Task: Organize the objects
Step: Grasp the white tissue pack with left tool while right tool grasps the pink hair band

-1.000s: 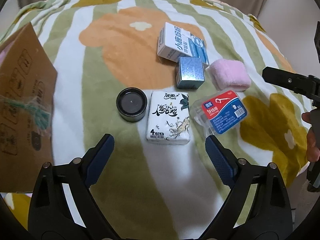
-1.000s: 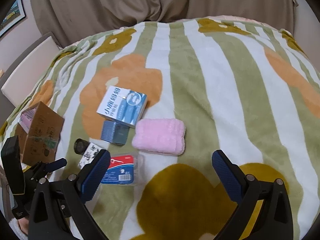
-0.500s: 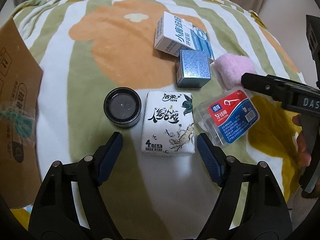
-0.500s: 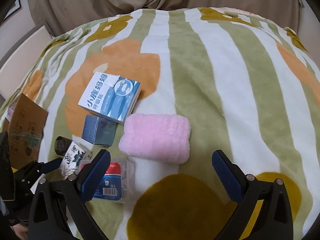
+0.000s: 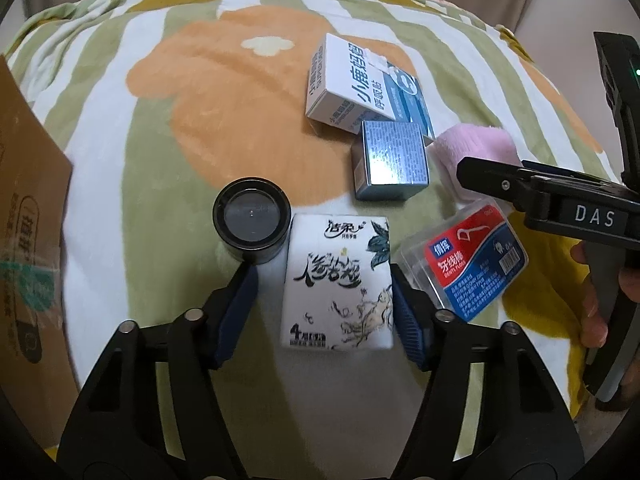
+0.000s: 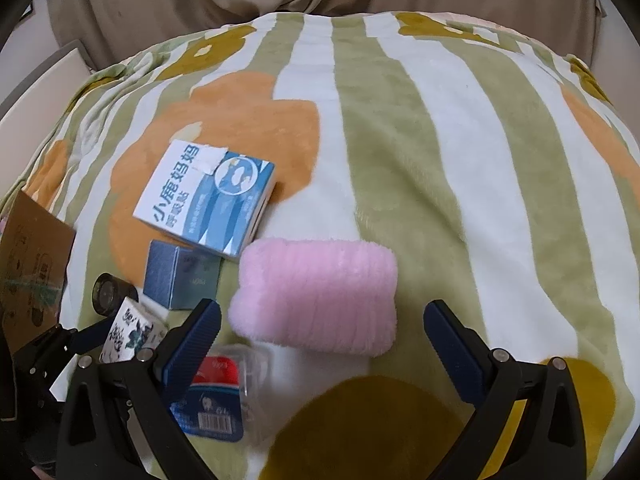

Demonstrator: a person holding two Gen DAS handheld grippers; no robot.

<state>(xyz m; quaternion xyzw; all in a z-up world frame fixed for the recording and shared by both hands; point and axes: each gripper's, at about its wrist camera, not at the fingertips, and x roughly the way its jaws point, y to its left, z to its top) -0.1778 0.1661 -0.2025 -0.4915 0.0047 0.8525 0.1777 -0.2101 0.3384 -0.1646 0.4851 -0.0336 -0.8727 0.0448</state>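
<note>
White tissue pack (image 5: 338,284) lies low in the middle of the left wrist frame, between the closing jaws of the left gripper (image 5: 324,300); the right pad touches its edge, the left pad stands apart. Right gripper (image 6: 320,340) hangs with jaws wide open just below the pink towel (image 6: 316,292), gripping nothing. Black round jar (image 5: 251,220) sits just beside the pack.

Tissue pack (image 5: 338,286) lies between jar (image 5: 251,225) (left) and floss box (image 5: 466,261).
</note>
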